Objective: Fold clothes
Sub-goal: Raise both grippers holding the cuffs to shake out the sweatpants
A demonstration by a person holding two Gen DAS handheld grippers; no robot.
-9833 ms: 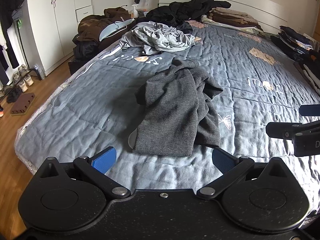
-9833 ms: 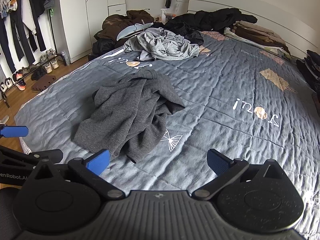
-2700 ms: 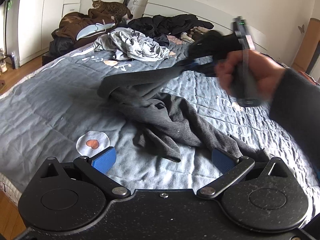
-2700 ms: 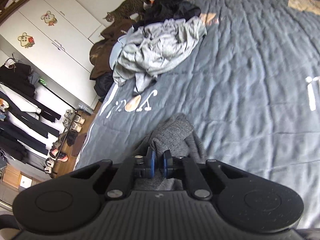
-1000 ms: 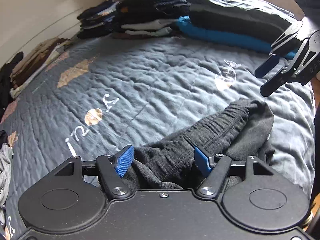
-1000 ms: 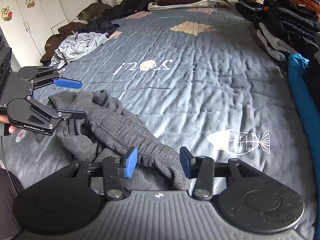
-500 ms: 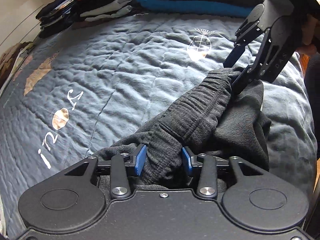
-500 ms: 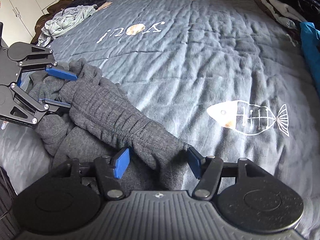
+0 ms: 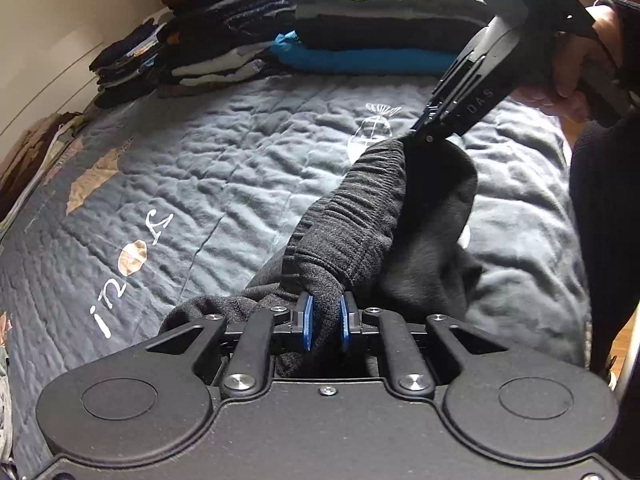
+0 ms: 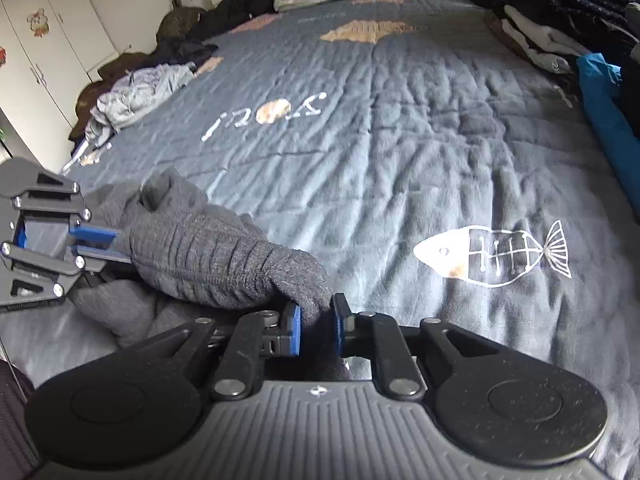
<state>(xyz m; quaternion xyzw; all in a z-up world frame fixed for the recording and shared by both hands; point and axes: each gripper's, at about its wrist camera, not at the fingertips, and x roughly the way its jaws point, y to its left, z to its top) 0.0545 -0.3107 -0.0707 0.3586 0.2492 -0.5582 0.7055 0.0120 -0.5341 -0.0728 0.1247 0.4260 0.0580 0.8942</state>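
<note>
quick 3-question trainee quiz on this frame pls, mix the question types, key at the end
1. True or false: both the left gripper and the right gripper are shut on the dark grey knitted garment.
2. The grey quilted bedspread has a white motif printed near the right gripper. It is: A) a star B) a fish skeleton C) a leaf
3. Fill in: the bright blue folded garment lies at the ____ of the tall pile of folded clothes at the far bed edge.

Key: 1 true; 2 B; 3 bottom
</note>
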